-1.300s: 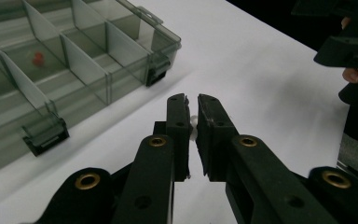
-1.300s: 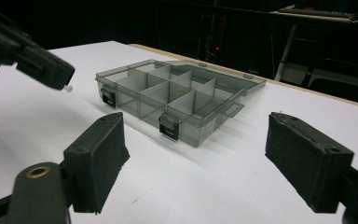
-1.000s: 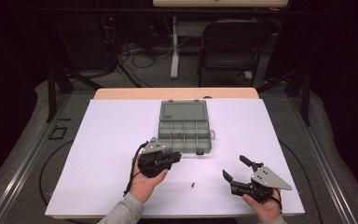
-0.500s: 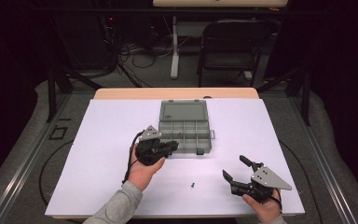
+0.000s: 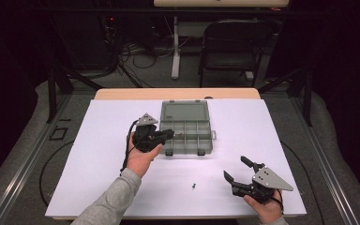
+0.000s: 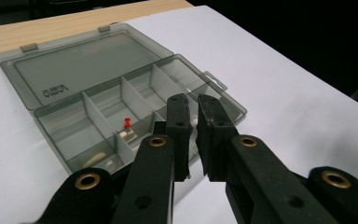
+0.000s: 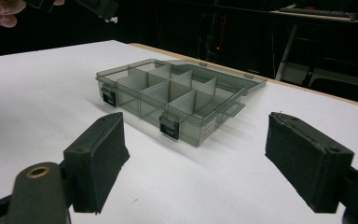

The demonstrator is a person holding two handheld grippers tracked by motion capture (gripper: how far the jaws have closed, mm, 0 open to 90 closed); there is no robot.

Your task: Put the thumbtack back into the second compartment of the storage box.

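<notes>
Left gripper [image 6: 193,109] jaws nearly together, a small white pin [image 7: 113,20] pinched at their tips, held over the near left corner of the open compartment box [image 5: 186,127]. A red pushpin [image 6: 127,123] sits in one compartment. Right gripper [image 5: 236,169] jaws wide apart, empty, near right of the table [image 5: 98,154]. A small dark pin [image 5: 194,186] lies on the table between the hands.

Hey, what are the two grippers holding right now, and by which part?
Left gripper: shut on a small white pin, white end poking out of the tips; gripped part hidden. Right gripper: open, holding nothing.
</notes>
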